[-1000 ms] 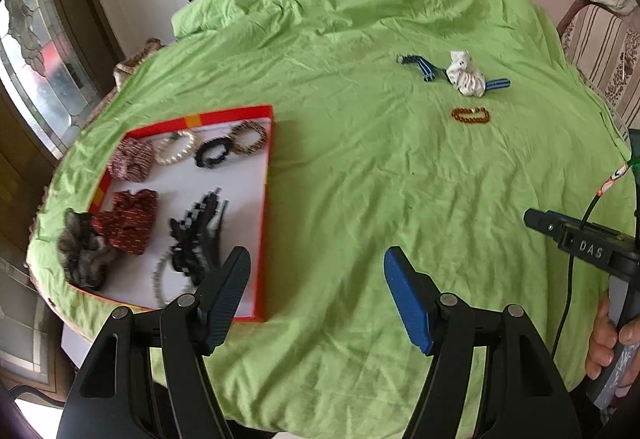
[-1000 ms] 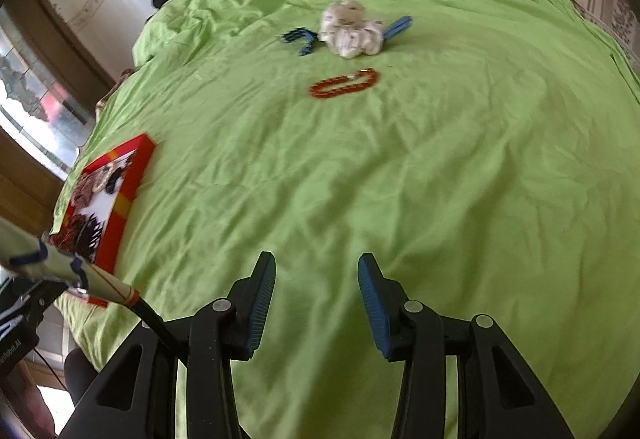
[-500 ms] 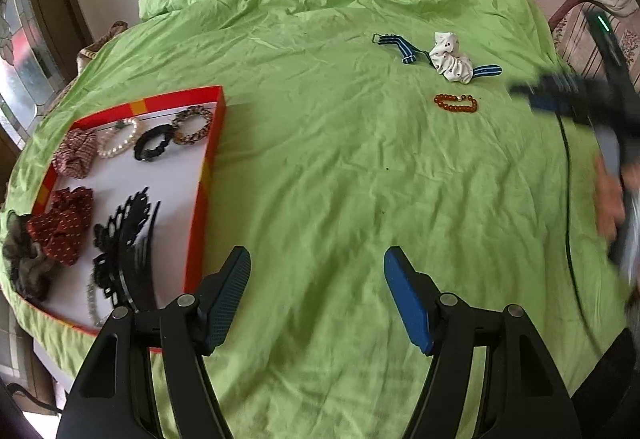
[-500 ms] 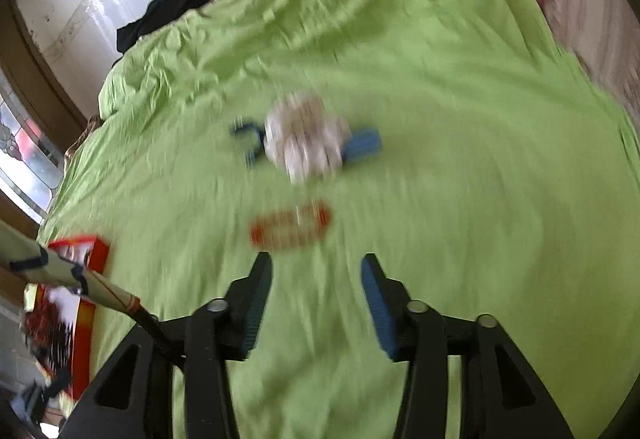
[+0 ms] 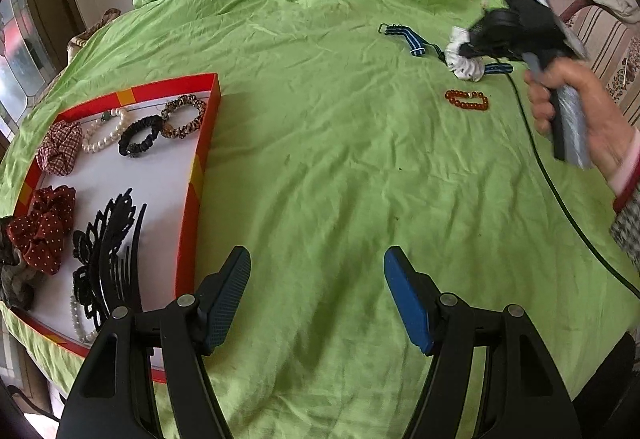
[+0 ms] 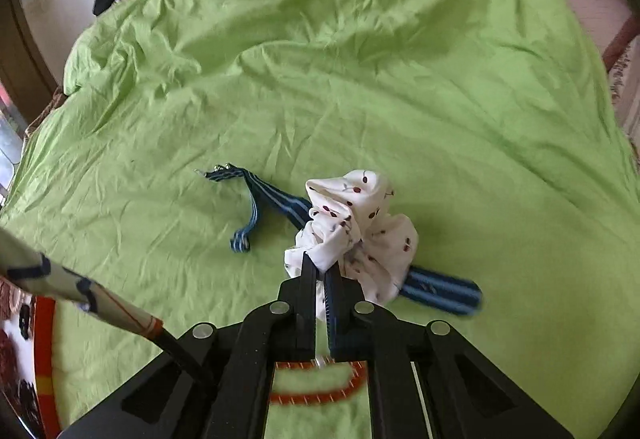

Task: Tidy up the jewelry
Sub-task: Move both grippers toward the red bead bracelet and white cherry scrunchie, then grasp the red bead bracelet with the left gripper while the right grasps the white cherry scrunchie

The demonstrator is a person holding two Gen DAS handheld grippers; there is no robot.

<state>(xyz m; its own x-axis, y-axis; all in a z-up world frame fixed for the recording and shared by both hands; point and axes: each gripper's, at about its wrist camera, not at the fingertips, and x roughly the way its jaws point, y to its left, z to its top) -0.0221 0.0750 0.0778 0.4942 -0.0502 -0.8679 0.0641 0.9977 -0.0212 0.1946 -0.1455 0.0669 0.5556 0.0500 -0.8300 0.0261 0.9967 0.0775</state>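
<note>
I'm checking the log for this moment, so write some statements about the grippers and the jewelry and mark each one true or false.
1. The right gripper is shut on the white cherry-print fabric scrunchie. True.
2. The left gripper holds a pearl bracelet. False: it is open and holds nothing.
3. The orange beaded bracelet lies in the red-rimmed tray. False: it lies on the green sheet, apart from the tray.
4. The black toothed hair clip lies in the tray. True.
5. The blue striped strap lies on the sheet. True.
</note>
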